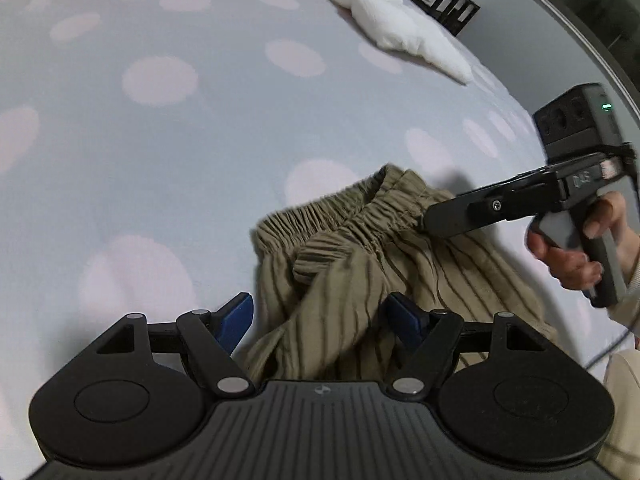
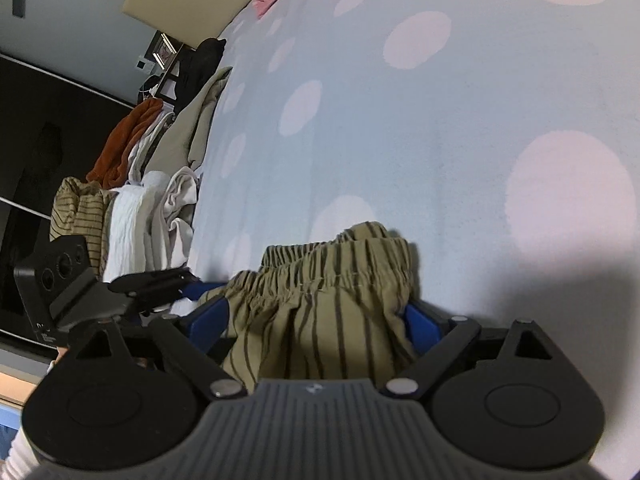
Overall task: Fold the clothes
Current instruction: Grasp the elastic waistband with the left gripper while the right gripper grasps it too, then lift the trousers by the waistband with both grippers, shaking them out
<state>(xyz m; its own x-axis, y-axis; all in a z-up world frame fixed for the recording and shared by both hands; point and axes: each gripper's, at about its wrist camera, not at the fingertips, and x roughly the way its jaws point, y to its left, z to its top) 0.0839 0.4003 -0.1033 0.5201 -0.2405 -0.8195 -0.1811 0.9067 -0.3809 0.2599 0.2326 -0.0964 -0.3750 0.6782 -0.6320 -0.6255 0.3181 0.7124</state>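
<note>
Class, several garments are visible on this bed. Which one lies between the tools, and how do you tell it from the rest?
The olive striped trousers, with a gathered elastic waistband, lie between both tools. The white garment lies far across the bed; the others sit piled at its edge.

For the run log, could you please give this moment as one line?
step: approach | item: striped shorts on bed | left gripper: open, astride cloth | right gripper: open, at waistband

Olive striped shorts (image 1: 360,264) lie bunched on a pale dotted bedsheet (image 1: 180,120). The left gripper (image 1: 324,316) straddles the cloth with its blue fingers (image 1: 238,316) spread wide. The right gripper (image 1: 436,224), held in a hand (image 1: 572,248), reaches the elastic waistband.
</note>
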